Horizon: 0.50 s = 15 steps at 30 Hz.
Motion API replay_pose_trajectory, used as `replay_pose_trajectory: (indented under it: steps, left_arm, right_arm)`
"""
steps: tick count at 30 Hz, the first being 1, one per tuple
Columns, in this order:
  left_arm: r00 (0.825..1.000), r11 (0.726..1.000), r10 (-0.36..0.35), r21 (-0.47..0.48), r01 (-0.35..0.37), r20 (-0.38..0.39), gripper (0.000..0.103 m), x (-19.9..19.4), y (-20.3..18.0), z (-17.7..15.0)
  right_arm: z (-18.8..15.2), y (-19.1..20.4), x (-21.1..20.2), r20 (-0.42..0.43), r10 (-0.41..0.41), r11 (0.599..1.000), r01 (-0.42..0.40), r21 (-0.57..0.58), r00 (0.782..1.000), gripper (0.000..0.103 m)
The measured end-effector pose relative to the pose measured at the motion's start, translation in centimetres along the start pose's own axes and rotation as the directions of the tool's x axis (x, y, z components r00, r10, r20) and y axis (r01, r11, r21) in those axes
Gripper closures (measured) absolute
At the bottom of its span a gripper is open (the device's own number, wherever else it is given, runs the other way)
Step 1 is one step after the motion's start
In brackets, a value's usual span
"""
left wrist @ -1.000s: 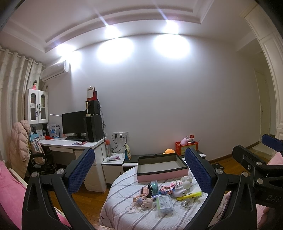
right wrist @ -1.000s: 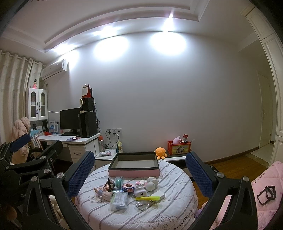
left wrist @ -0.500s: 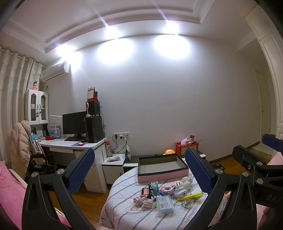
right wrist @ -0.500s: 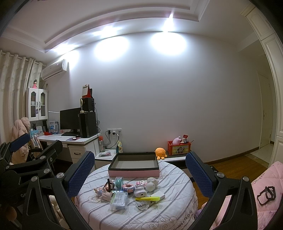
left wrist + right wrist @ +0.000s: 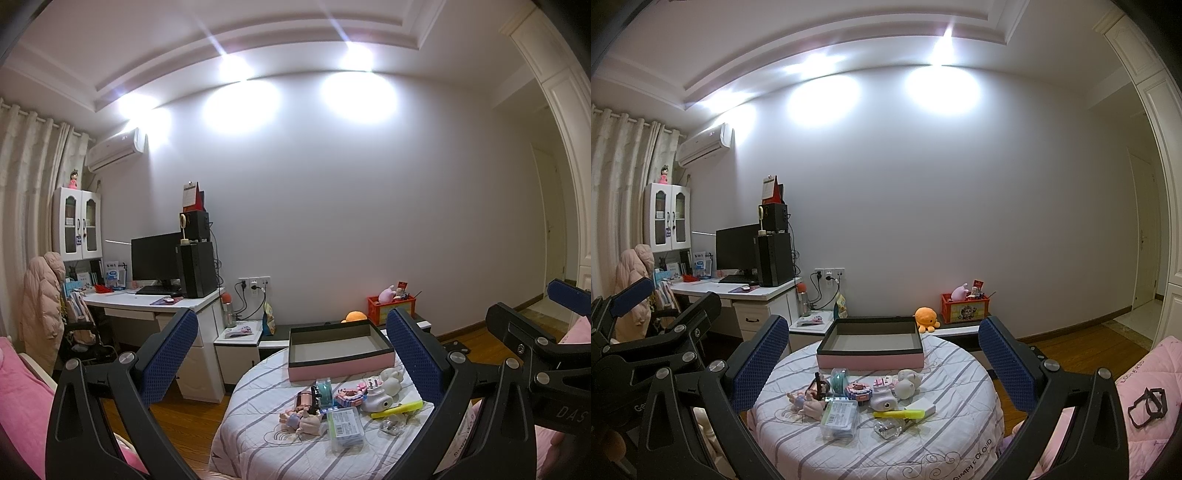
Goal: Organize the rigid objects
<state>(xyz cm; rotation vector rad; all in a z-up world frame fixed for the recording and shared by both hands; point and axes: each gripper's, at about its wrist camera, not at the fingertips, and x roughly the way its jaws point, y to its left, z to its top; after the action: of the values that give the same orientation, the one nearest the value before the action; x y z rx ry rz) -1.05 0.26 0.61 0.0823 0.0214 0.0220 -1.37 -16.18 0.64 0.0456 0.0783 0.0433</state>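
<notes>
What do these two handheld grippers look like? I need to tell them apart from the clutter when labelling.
Both look alike: the left gripper and right gripper have black angular frames with silver screw heads and blue, dimple-textured finger pads. White lettering marks the bodies, only partly readable. No cables or sleeves show.

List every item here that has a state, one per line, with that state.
Left claw: open, holding nothing.
Right claw: open, holding nothing.
Pink box: lidless, nothing visible inside.
Yellow highlighter: lying flat on the round table.
Clear plastic case: lying flat; shut or not, cannot tell.
Monitor: screen dark.
White cabinet: doors shut.
</notes>
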Motion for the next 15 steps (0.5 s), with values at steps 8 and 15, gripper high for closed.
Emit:
replay_pose_trajectory:
  steps: [8,15]
  left_arm:
    - [1.0,1.0,-0.002,-0.001,0.002,-0.004,0.0,0.0,0.0,-0.1]
    - [0.999,1.0,0.0,0.012,0.0,-0.033,0.0,0.9,-0.4,-1.0]
  right_arm:
    - [0.0,0.1,0.1,-0.005,-0.003,1.0,0.003,-0.001,1.0,0.0]
    - [-0.4,0.1,0.5,-0.021,-0.003,1.0,0.003,-0.005,1.0,0.0]
